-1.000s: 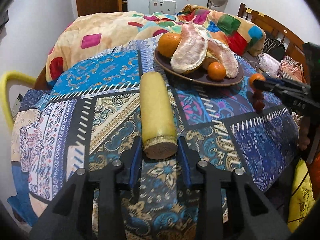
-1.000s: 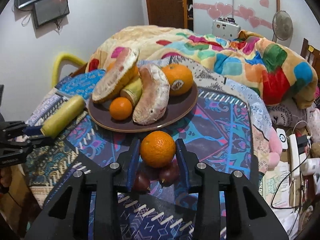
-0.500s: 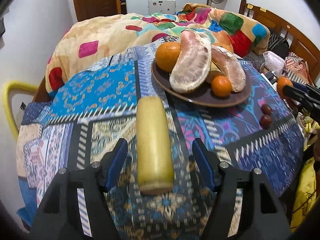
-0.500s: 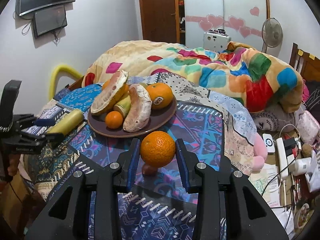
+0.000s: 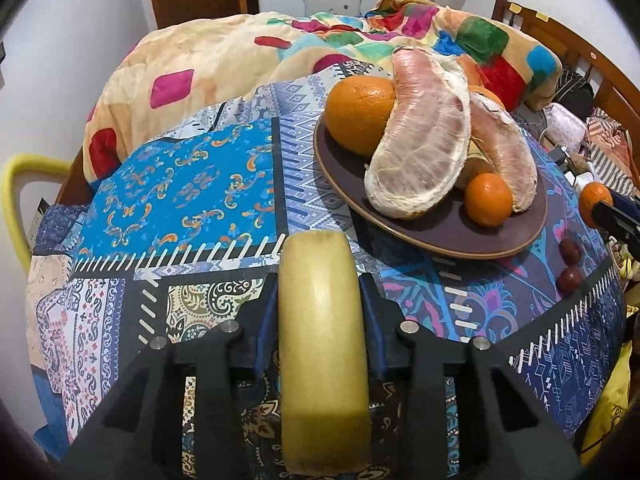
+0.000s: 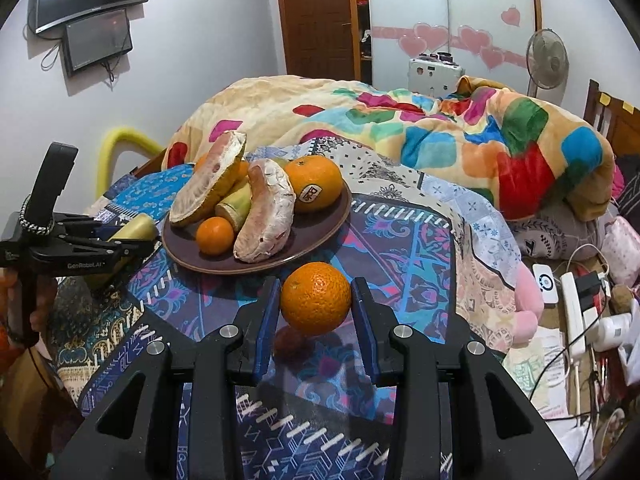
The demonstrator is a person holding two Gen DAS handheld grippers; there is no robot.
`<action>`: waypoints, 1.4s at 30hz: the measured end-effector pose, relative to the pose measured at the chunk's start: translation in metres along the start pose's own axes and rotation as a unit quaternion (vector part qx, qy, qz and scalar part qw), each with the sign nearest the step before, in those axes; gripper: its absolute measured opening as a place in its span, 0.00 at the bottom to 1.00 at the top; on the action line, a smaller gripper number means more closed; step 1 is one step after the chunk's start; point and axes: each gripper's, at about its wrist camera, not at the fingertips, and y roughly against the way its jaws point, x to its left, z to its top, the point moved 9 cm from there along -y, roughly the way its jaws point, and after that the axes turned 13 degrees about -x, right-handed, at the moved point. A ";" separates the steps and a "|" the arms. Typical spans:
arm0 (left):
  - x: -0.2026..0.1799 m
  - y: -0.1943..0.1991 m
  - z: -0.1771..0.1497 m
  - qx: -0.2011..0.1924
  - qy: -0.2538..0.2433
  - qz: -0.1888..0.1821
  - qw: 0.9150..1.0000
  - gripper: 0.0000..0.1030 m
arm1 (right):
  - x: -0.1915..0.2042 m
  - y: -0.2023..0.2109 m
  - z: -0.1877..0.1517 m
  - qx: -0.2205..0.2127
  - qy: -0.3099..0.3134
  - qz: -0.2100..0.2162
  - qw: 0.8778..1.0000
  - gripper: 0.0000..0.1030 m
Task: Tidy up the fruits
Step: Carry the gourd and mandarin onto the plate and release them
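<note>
The left gripper [image 5: 320, 312] has its jaws closed against both sides of a yellow cane piece [image 5: 322, 356], holding it above the patterned bedspread [image 5: 176, 184] just short of the brown plate [image 5: 440, 236]. The right gripper [image 6: 316, 304] has its jaws clamped on an orange [image 6: 316, 298], raised over the bedspread near the plate's front rim. The plate carries 2 pomelo segments [image 5: 424, 152], a large orange [image 5: 356, 112] and a small orange [image 5: 488, 200], with 2 dark red fruits [image 5: 570, 262] lying beside it.

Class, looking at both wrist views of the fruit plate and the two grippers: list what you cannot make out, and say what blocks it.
- Left wrist: yellow stalk's near end, cut off by the frame edge.
- Right wrist: small dark fruit, largely behind the held orange.
- Both views: short stalk piece on the plate, mostly covered by pomelo segments.
</note>
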 end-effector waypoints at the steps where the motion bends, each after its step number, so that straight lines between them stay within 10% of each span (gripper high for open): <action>1: -0.001 0.001 0.000 0.000 -0.001 -0.001 1.000 0.37 | 0.001 -0.001 0.000 0.000 0.000 0.000 1.000 0.32; 20: -0.044 0.081 0.065 -0.118 -0.013 -0.044 0.992 0.36 | 0.007 0.014 0.044 -0.050 0.010 -0.007 0.999 0.32; 42: -0.083 0.029 0.090 -0.098 -0.040 -0.071 0.992 0.36 | -0.008 -0.046 0.040 -0.006 0.009 -0.008 1.000 0.32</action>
